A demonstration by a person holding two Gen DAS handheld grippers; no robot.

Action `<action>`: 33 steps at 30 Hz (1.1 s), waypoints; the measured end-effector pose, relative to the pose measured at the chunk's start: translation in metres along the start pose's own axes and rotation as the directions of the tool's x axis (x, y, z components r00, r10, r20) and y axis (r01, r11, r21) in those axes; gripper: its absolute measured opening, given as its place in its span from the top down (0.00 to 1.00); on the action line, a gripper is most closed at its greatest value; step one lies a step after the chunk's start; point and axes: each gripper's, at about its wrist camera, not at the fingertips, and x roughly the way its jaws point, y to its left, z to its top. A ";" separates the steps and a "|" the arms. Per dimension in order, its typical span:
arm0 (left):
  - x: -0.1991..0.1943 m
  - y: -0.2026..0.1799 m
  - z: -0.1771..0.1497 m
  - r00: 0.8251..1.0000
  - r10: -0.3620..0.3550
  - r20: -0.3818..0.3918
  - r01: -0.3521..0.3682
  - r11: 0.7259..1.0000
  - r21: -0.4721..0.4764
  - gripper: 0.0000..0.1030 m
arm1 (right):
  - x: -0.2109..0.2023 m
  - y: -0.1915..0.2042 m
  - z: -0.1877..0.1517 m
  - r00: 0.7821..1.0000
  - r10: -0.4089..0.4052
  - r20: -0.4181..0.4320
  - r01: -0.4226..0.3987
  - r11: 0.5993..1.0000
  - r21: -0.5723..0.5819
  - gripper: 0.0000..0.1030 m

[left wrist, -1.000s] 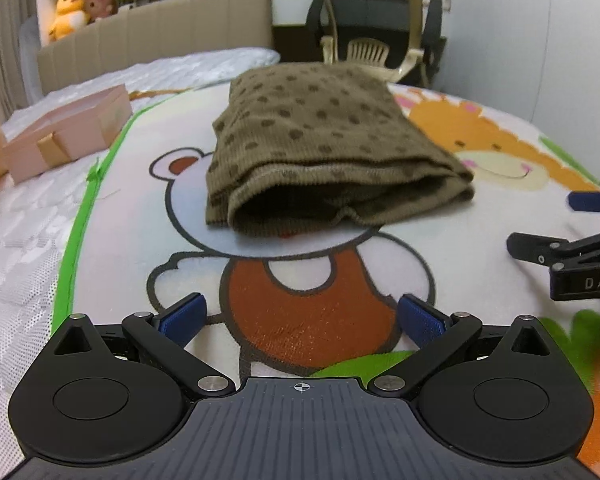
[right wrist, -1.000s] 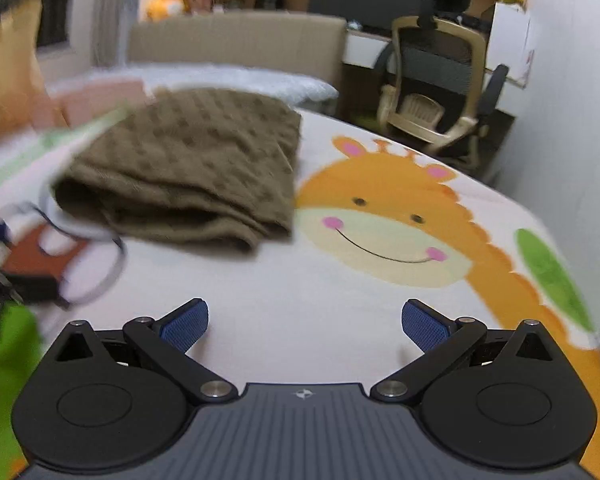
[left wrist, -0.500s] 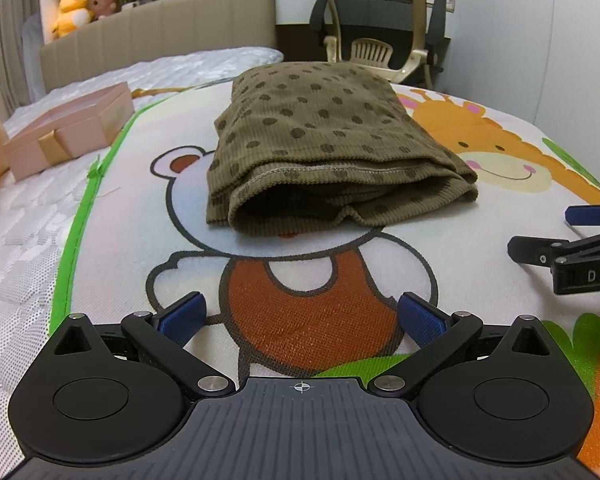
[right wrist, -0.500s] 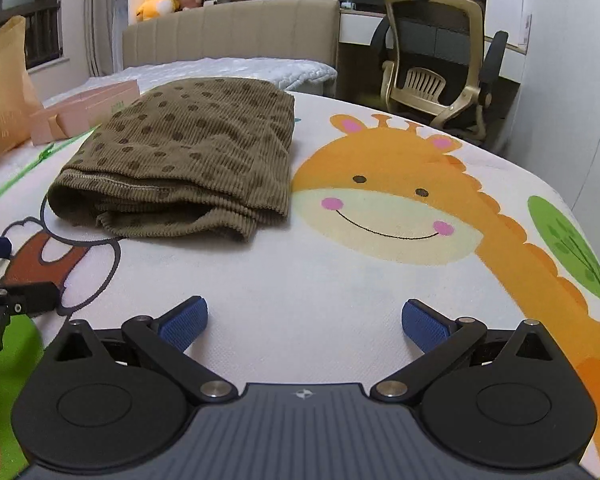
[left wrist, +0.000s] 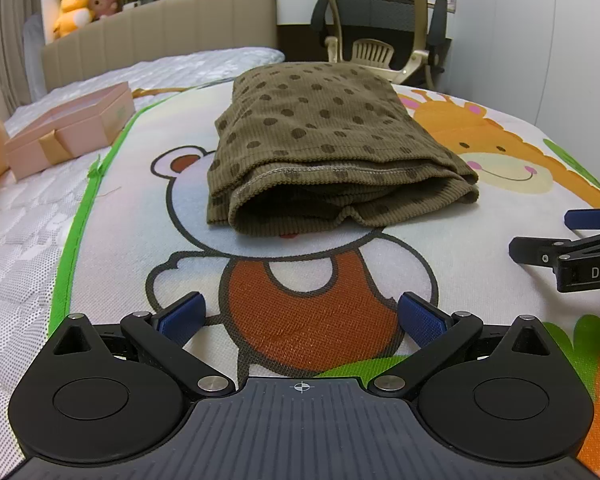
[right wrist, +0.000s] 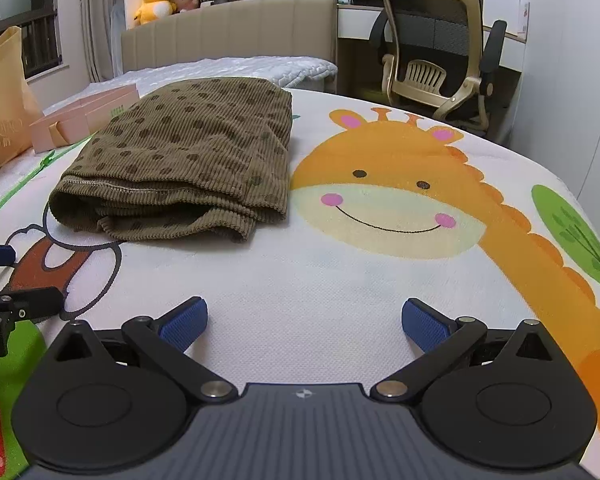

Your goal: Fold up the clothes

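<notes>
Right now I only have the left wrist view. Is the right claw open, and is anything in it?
Observer: Open. The right claw holds nothing, only the mat shows between its fingers.
Operator: Is the garment's right side tidy?
Observer: Yes. The folded garment has a straight right edge alongside the giraffe print.
Operator: What's left of the pink box?
Observer: A tan paper bag, standing upright.

Ahead of me a beige headboard (right wrist: 228, 32) backs the bed, an office chair (right wrist: 436, 52) stands by the white wall (right wrist: 572, 60), a window (right wrist: 16, 12) at left
</notes>
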 end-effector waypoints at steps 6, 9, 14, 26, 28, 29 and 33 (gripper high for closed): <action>0.001 -0.001 0.001 1.000 -0.001 0.000 0.001 1.000 -0.007 0.00 | 0.001 -0.003 0.002 1.000 0.008 -0.002 -0.008 1.000 -0.007 0.00; 0.002 -0.004 0.001 1.000 0.008 0.000 -0.008 1.000 -0.005 0.00 | 0.002 -0.005 0.002 1.000 0.011 -0.003 -0.011 1.000 -0.009 0.00; 0.001 -0.001 0.000 1.000 0.001 0.001 -0.001 1.000 -0.009 0.00 | 0.002 -0.003 0.001 1.000 0.008 -0.001 -0.008 1.000 -0.009 0.00; 0.001 0.003 0.001 1.000 -0.022 -0.004 0.022 1.000 0.006 0.00 | 0.001 -0.001 0.001 1.000 0.004 -0.001 -0.004 1.000 -0.003 0.00; 0.000 0.005 0.000 0.999 -0.033 -0.004 0.033 0.999 0.012 0.00 | 0.000 -0.001 0.001 1.000 0.003 -0.001 -0.003 1.000 -0.002 0.00; 0.000 0.005 -0.001 0.999 -0.037 -0.003 0.037 0.999 0.014 0.00 | 0.000 -0.001 0.001 1.000 0.003 0.000 -0.003 1.000 -0.002 0.00; 0.000 0.008 -0.001 0.999 -0.050 -0.001 0.050 0.999 0.018 0.00 | 0.000 -0.001 0.001 1.000 -0.001 0.000 0.001 1.000 -0.001 0.00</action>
